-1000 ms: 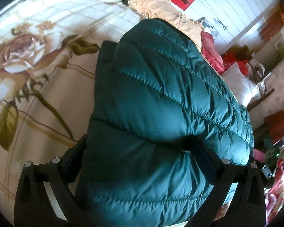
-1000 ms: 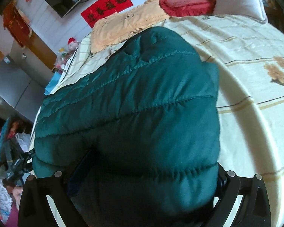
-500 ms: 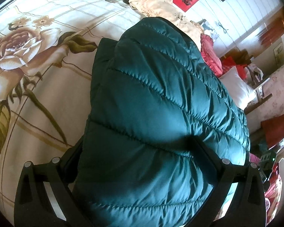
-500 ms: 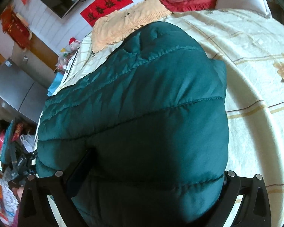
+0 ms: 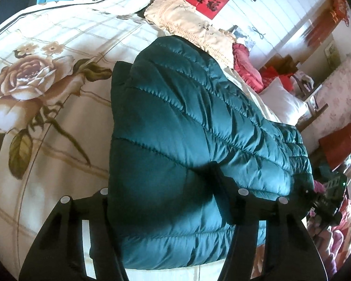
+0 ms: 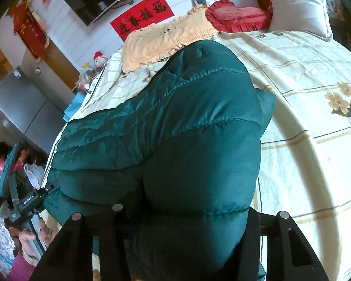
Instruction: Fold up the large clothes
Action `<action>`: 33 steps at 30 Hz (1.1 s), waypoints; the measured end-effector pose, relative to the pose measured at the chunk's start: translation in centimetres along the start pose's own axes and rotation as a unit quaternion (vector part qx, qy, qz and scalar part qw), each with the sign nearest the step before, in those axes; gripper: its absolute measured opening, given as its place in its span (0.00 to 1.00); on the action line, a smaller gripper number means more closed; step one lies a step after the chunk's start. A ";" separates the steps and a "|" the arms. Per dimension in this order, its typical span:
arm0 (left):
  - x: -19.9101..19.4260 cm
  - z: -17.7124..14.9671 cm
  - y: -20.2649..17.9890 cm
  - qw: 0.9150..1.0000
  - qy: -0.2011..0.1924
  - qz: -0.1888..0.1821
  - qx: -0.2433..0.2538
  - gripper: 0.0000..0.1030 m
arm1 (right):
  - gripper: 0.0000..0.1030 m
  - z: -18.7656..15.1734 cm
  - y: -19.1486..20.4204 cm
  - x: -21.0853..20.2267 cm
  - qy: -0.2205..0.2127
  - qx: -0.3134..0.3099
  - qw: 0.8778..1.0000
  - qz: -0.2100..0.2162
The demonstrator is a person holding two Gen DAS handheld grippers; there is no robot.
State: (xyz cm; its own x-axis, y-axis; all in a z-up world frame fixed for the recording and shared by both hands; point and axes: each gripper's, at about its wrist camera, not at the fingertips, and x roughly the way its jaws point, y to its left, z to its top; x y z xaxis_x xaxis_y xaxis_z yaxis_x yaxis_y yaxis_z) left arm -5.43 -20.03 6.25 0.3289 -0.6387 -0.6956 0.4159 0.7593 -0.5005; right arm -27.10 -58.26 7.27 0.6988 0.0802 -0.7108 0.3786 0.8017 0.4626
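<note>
Grasp step in hand: dark green down jacket (image 5: 189, 145) lies on the floral bed sheet (image 5: 58, 46). Left gripper (image 5: 161, 187) and right gripper (image 6: 187, 210) fingers have just been closing, each pinching its near hem. Next judged: lift both corners together and carry them forward to fold.

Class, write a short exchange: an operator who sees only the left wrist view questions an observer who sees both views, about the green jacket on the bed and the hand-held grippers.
Operator: I see the left hand-held gripper on the green jacket. What is the right one doing?
Observer: The right hand-held gripper is shut on a bunched fold of the jacket. Its jaws have just been closing.
Operator: Can you see what carries my tool?
Observer: Yes. In the right wrist view a hand in a pink sleeve grips its handle at the bed's edge.
</note>
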 end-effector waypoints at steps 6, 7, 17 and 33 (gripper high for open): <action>-2.7 -1.6 0.1 1.000 0.009 -0.016 -0.002 0.57 | 0.44 -1.0 0.8 -1.8 0.007 -0.007 1.000 0.014; -3.2 -1.9 0.2 1.000 0.010 -0.017 -0.001 0.57 | 0.44 -1.4 1.0 -2.0 0.011 -0.009 1.000 0.013; -7.8 -7.4 1.0 0.999 0.035 -0.023 0.008 0.57 | 0.43 -6.2 2.0 -5.7 0.041 -0.013 0.999 0.034; -11.1 -10.4 0.2 0.995 -0.010 0.094 0.035 0.72 | 0.63 -8.7 1.4 -7.3 0.022 0.008 0.998 -0.050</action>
State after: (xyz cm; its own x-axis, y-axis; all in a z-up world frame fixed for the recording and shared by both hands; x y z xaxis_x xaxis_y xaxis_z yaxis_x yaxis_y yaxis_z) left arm -17.87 -11.50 8.51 0.4235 -0.4887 -0.7628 0.4038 0.8556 -0.3240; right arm -37.01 -52.56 8.48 0.6304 0.0268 -0.7758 0.4545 0.7975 0.3968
